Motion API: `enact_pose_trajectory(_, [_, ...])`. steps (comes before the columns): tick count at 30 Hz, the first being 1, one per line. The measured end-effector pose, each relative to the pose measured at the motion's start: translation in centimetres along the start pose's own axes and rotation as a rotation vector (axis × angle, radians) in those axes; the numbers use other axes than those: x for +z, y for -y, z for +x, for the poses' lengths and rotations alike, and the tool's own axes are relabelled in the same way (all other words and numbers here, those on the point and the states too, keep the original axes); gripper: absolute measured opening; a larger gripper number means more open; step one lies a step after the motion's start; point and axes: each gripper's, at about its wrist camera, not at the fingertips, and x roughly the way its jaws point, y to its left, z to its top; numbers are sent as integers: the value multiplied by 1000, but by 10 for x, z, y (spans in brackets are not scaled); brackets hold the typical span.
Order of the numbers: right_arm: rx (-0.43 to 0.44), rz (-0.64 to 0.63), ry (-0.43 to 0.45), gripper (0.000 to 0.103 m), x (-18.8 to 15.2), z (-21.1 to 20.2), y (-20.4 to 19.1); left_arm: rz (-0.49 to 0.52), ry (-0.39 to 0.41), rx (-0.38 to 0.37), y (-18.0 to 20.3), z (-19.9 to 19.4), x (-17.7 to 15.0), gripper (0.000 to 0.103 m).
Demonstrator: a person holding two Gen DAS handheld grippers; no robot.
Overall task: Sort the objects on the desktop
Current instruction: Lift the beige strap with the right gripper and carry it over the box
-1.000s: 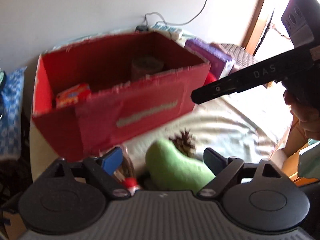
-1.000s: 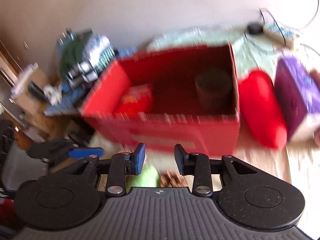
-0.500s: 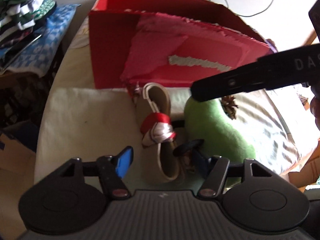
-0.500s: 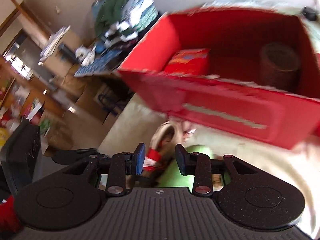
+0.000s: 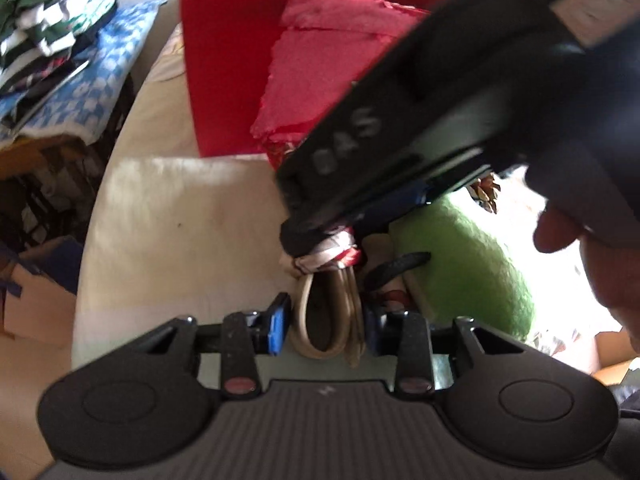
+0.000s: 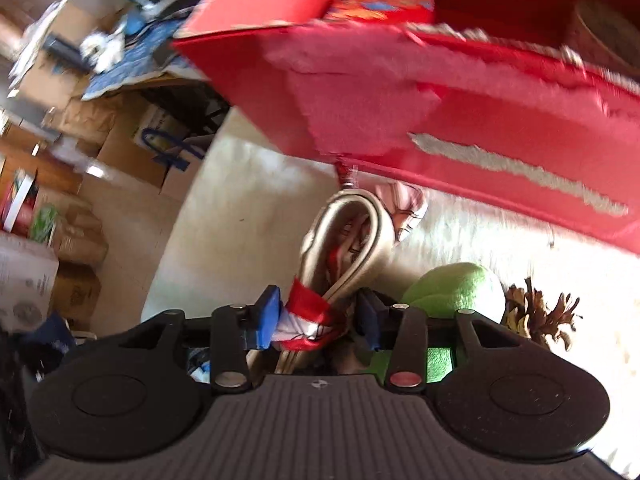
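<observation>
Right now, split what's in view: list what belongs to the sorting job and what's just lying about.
Job:
beige strap bundle with red-white wrap
red box
green plush
pine cone
left tongs, right tongs

Lying about:
folded clothes
cardboard boxes

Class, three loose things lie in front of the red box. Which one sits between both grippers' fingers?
The coiled beige strap with the red-and-white band: both grippers straddle it. The green plush toy and the pine cone lie off to the side.
</observation>
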Motion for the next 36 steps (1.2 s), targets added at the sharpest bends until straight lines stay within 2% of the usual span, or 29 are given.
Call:
enact_pose_trajectory(3, [9,16,10,40,-3,-5,1,49,2,-7,3,-5,4,34])
enact_pose_trajectory(5, [40,48,7,34,-5,-10,8,70,3,-30,4,-12,7,34])
enact_pose_trajectory(7, [86,84,10,33,-7,-20,17,88,19,-58,5,-25,9,34])
enact_pose_trajectory(12, [214,74,101,31,-19,-76,20,148,87,-110,10,-76,20,34])
enact_pose_trajectory(13, [244,62,126,24,-22,-91,19,159,105,-112,12,-86,24,33])
enact_pose_trajectory(14, [269,46,158,8,-24,-106,18,165,128,-119,13,-97,29,33])
enact_pose_trajectory(16, [308,10,234,0,-25,-138,16,160,179,-147,13,-112,42,33])
enact_pose_trajectory(18, [319,-10,294,0,-20,-158,16,160,224,-166,14,-116,56,31])
enact_pose_trajectory(19, [293,-21,314,0,-17,-159,16,173,231,-158,16,-112,63,31])
enact_pose_trajectory(21, [238,-12,309,1,-13,-149,21,194,201,-123,21,-95,71,28])
enact_pose_trajectory(22, [220,-3,296,2,-12,-142,25,204,179,-107,23,-84,70,24])
enact_pose_trajectory(24, [188,33,260,2,-16,-124,37,221,138,-73,30,-67,59,22])
enact_pose_trajectory(27, [173,121,222,15,-24,-110,63,214,117,-53,14,-53,40,28])
enact_pose_trajectory(28, [181,158,211,27,-27,-108,72,196,105,-58,7,-48,35,30])
enact_pose_trajectory(29, [186,189,204,33,-29,-105,80,160,87,-74,-2,-42,34,31])
enact_pose_trajectory(32, [191,226,187,33,-33,-104,93,53,40,-142,-27,-24,33,35])
enact_pose_trajectory(35, [225,209,159,33,-26,-96,88,33,33,-156,-31,-22,25,37])
enact_pose_trajectory(36, [230,190,151,33,-23,-93,83,38,32,-152,-31,-23,22,41])
